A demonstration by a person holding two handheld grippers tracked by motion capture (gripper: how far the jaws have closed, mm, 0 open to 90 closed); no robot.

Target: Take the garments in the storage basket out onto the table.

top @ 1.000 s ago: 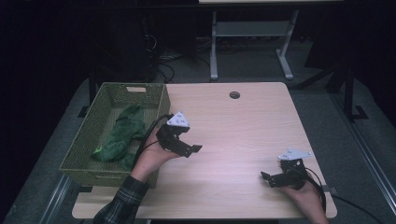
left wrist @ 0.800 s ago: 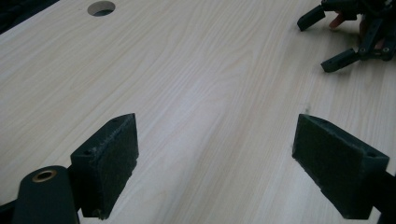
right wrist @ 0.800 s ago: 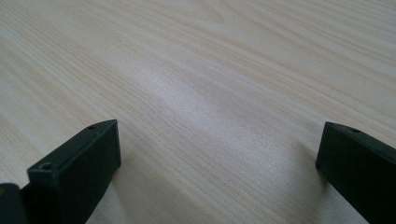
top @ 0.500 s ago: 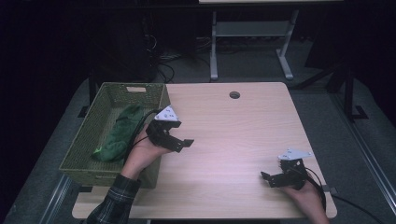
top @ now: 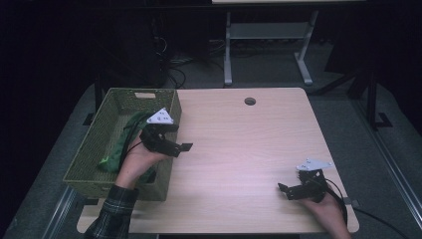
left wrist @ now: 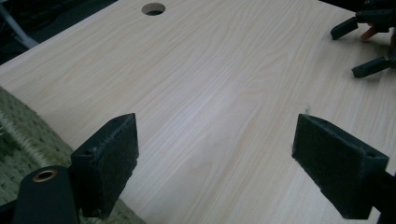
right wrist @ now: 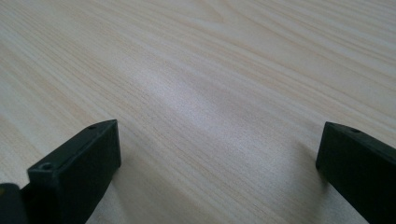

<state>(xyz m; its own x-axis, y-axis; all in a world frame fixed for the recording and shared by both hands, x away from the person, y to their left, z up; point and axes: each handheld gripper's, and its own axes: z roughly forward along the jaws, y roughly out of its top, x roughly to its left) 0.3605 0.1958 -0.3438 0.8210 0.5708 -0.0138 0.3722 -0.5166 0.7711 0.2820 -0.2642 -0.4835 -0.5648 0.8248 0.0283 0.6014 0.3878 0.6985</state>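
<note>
Left gripper [top: 183, 147]: jaws wide, empty, at basket [top: 94, 149] rim. Right gripper [top: 284, 189]: jaws wide, near tabletop [top: 239, 149] corner. Risk: snagging wicker when reaching green cloth [top: 119, 147].

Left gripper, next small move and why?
Probably swing the left gripper left and down into the green woven basket toward the crumpled green cloth: its jaws stand open and empty over the light wooden table at the basket's right rim.
</note>
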